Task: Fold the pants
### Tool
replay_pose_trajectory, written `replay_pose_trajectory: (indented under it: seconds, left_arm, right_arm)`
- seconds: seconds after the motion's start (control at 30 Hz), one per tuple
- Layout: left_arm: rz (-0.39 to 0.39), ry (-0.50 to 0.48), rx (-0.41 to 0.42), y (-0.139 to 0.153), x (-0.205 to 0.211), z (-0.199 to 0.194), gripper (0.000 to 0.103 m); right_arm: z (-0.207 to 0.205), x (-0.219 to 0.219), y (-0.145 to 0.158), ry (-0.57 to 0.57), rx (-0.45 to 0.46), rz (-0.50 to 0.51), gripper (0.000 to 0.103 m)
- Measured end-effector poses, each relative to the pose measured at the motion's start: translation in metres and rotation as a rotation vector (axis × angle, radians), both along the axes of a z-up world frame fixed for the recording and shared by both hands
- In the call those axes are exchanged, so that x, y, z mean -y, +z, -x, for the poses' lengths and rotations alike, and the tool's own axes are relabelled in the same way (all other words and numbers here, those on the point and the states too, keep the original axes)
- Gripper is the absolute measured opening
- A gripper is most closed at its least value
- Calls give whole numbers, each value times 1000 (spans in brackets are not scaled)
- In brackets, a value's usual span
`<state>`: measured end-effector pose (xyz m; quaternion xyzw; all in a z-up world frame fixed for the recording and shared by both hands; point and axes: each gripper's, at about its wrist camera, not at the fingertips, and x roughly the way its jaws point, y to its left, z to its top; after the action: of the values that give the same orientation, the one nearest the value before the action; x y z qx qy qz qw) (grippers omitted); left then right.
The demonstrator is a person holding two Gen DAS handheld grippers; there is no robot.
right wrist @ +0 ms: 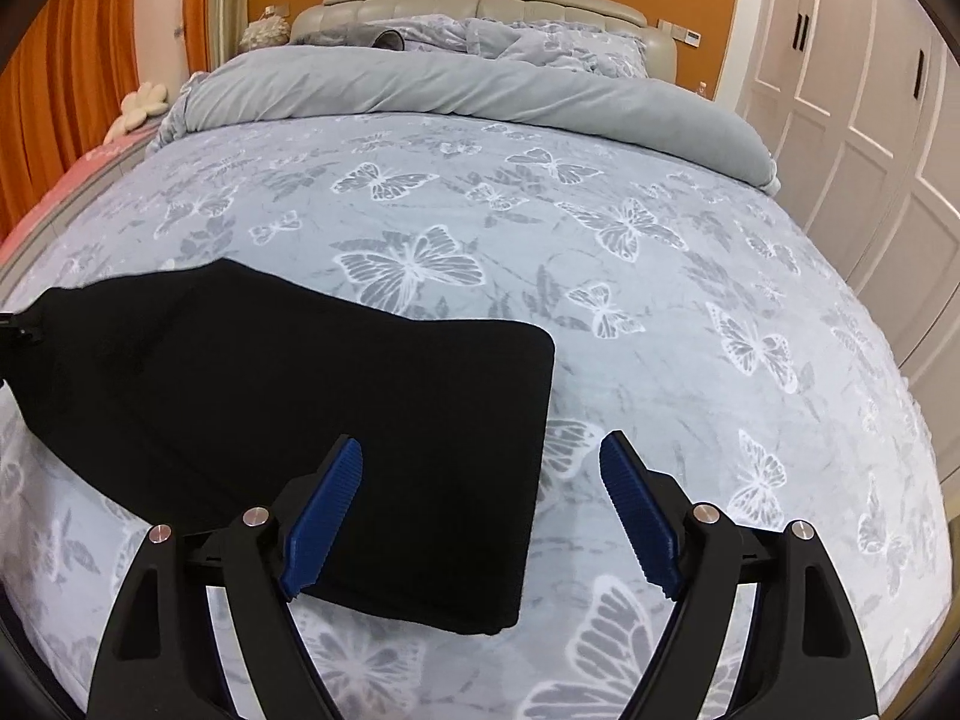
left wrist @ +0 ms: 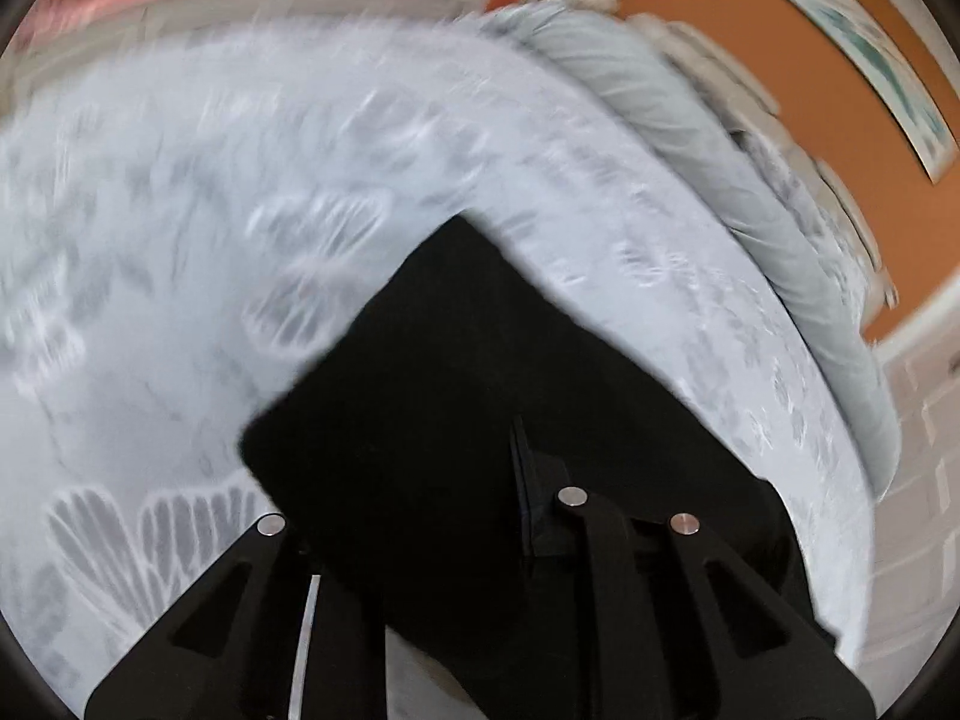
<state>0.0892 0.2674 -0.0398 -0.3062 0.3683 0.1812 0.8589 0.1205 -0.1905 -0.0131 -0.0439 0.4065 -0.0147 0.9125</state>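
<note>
Two grippers are in my hands, and one pair of black pants point(right wrist: 336, 420) lies on the bed point(right wrist: 660, 312) in front of them. My left gripper point(left wrist: 528, 480) has its jaws clenched on the pants: the black cloth sits right at the jaws and spreads away from them, forward and to the left, over the pale bedcover with the butterfly pattern. In the left wrist view the cloth hides the tips, and the picture is blurred, so I cannot tell how much cloth is pinched. My right gripper point(right wrist: 480, 516) has its jaws released and standing wide. Its left blue pad point(right wrist: 327, 516) is over the near right part of the pants, and its right blue pad point(right wrist: 639, 519) is over the bare bedcover, just beside the right edge of the cloth. That right edge runs between the two pads. The pads do not press on the cloth. From my right jaws the pants stretch forward and far to the left, folded into a flat dark band, and the far left end is lifted toward the left edge of the view. Well ahead of the right jaws a grey duvet point(right wrist: 456, 84) is rolled back across the bed, and behind it stands the padded headboard point(right wrist: 480, 6).
</note>
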Motion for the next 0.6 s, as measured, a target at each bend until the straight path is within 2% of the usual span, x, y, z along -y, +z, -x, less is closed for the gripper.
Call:
replay_pose_trajectory:
  seconds: [0.03, 0.07, 0.17, 0.23, 0.27, 0.3, 0.33, 0.37, 0.43, 0.47, 0.5, 0.53, 0.6]
  left_arm:
    - [-65, -37, 37, 17, 18, 0, 17]
    - [-99, -67, 62, 28, 31, 1, 17]
    - [-181, -189, 144, 59, 79, 4, 17]
    - [-225, -272, 174, 71, 115, 5, 18]
    - [-243, -322, 168, 71, 135, 3, 25]
    - [-246, -374, 161, 69, 149, 1, 44]
    - [-254, -460, 123, 61, 167, -4, 52]
    - [-268, -485, 98, 56, 176, -5, 60]
    - [-296, -495, 98, 56, 179, 2, 61]
    - [-281, -508, 120, 62, 174, 8, 72]
    - [-265, -511, 144, 68, 167, 14, 89]
    - [-246, -497, 178, 76, 158, 22, 94]
    - [-199, -452, 266, 90, 133, 42, 94]
  right_arm:
    - [-1, 1, 1, -3, 0, -13, 79]
    - [-1, 2, 1, -6, -1, -20, 79]
    - [-4, 4, 2, -17, 0, -34, 79]
    - [-6, 4, 2, -24, -3, -41, 79]
    - [-8, 4, 1, -23, -8, -48, 79]
    - [-11, 3, -2, -21, -20, -54, 79]
    - [-13, 2, -5, -21, -29, -50, 79]
    - [-14, 1, -7, -21, -35, -44, 79]
    - [-16, -1, -9, -21, -44, -28, 79]
    - [-17, -1, -9, -21, -41, -32, 79]
    - [-17, -1, -8, -20, -37, -43, 79]
    - [-17, -2, -6, -16, -34, -58, 79]
    - [-20, -7, -4, 7, -30, -107, 79]
